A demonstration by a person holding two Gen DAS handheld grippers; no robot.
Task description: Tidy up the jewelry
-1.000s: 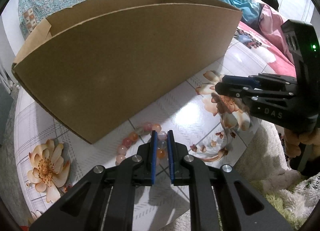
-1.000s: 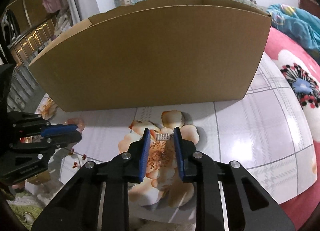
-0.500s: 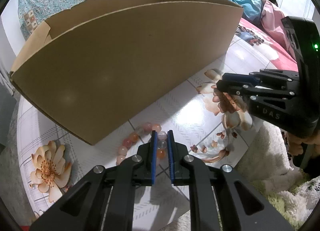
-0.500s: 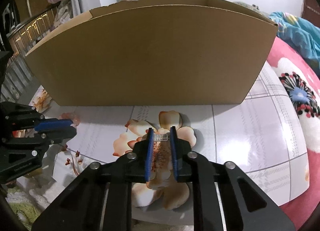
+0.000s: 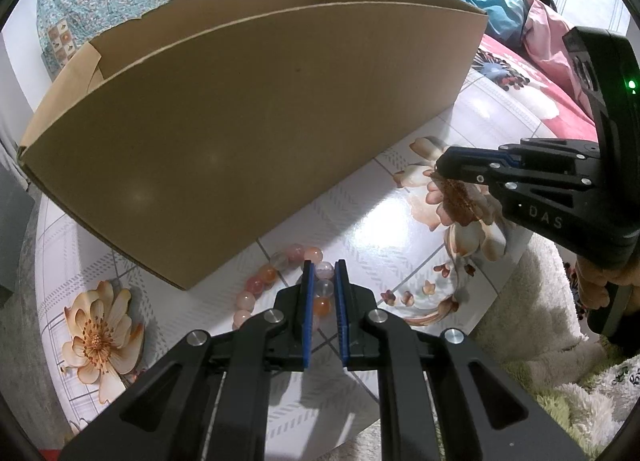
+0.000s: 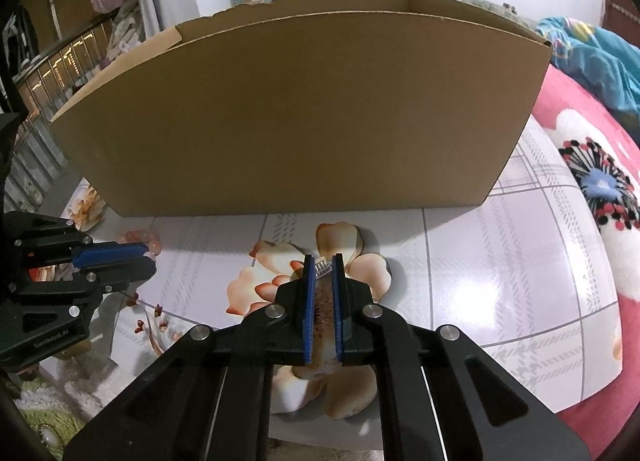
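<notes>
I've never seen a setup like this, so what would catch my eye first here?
A big open cardboard box fills the back of the flowered table. In front of it, the left claw is shut on a bracelet of pink and orange beads, while the right claw pinches a small silvery piece.

Flower-printed tabletop point(image 6: 500, 261) under cardboard box point(image 6: 304, 117), bead bracelet point(image 5: 264, 281), silver clasp point(image 6: 322, 267).

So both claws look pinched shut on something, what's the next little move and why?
Probably lift both straight up, then over the cardboard box's rim. The left gripper is closed on the bead bracelet, which lies on the table. The right gripper's jaws have just been closing on a small silvery piece. The open box stands right behind both.
</notes>
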